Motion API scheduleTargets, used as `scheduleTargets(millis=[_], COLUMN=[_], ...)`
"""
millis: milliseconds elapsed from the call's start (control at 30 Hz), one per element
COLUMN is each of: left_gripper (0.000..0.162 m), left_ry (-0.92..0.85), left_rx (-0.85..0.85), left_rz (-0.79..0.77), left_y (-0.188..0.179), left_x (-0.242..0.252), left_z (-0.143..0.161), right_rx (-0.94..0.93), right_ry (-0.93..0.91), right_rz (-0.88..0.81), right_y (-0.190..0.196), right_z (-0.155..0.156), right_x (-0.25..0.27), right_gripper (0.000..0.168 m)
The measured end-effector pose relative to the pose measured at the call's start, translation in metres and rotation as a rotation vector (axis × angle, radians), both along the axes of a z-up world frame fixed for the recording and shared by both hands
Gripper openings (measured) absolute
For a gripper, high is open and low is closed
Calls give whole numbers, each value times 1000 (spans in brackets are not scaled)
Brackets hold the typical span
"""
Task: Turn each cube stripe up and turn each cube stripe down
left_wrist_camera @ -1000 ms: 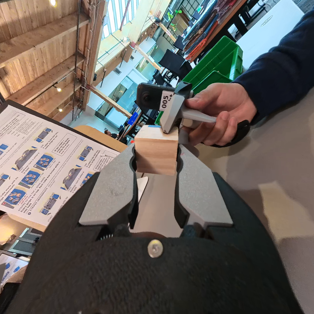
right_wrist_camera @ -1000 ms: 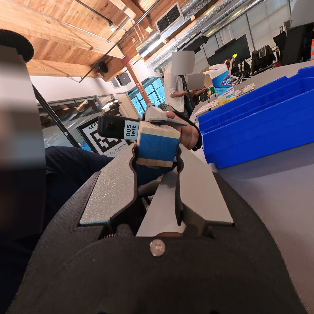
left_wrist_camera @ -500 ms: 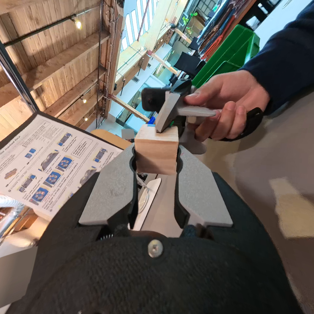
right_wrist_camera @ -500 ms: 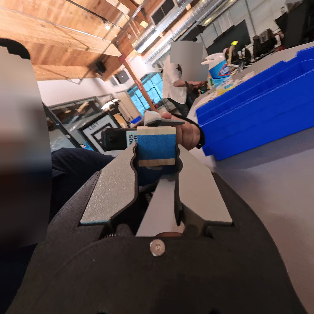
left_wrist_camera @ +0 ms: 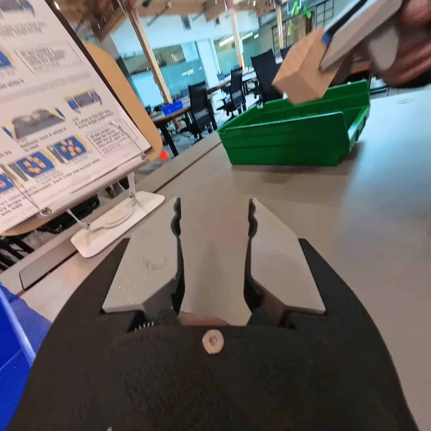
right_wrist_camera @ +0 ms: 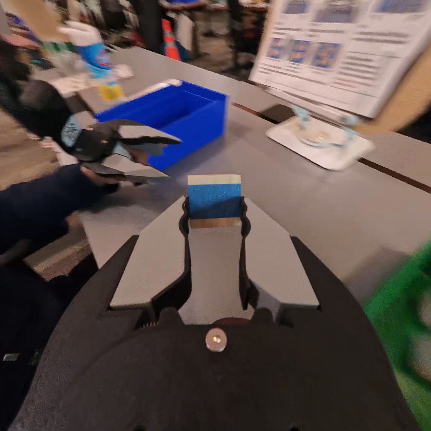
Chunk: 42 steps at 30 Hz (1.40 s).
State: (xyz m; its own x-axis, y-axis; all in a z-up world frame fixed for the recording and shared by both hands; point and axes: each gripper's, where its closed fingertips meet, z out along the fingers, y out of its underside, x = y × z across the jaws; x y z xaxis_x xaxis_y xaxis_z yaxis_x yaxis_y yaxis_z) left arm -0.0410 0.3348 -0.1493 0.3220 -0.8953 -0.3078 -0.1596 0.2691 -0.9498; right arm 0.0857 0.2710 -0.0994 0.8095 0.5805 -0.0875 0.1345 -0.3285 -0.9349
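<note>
My right gripper (right_wrist_camera: 214,205) is shut on a wooden cube (right_wrist_camera: 214,193); its pads press the cube's two sides and the blue stripe faces the camera. It holds the cube above the grey table (right_wrist_camera: 303,210). In the left wrist view the same cube (left_wrist_camera: 303,72) hangs at the top right in the right gripper's fingers (left_wrist_camera: 354,32), plain wood toward me. My left gripper (left_wrist_camera: 213,205) is open with nothing between its jaws, low over the table (left_wrist_camera: 279,198). It also shows in the right wrist view (right_wrist_camera: 173,158), open, to the left of the cube.
A green bin (left_wrist_camera: 291,140) stands ahead on the right. A blue bin (right_wrist_camera: 198,121) sits behind the left gripper. An instruction sheet (left_wrist_camera: 58,116) on a white-based stand (left_wrist_camera: 116,224) is at the far edge. A wipes canister (right_wrist_camera: 98,58) stands far left.
Both grippers held the cube together before. My left gripper has opened, let go and drawn away. The cube stays in the right gripper, and both views have swung down toward the table.
</note>
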Motion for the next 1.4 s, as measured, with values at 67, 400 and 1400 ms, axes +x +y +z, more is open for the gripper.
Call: scheduleTargets(millis=[67,400,1400], left_gripper=[55,58,26], left_ry=[37,79,299], left_rx=[-21,-53,-97], left_rz=[21,21,786], left_y=[3,5,82], left_x=[2,8,-147], left_z=[-7,-25,-63], right_rx=[-68,-563,19], right_ry=[-17,-398,-52], right_rz=[-133,-649,-507], right_y=[-10,-23,-56], right_z=[3,-136,-80], right_x=[56,244,116], right_gripper=[41,41,67])
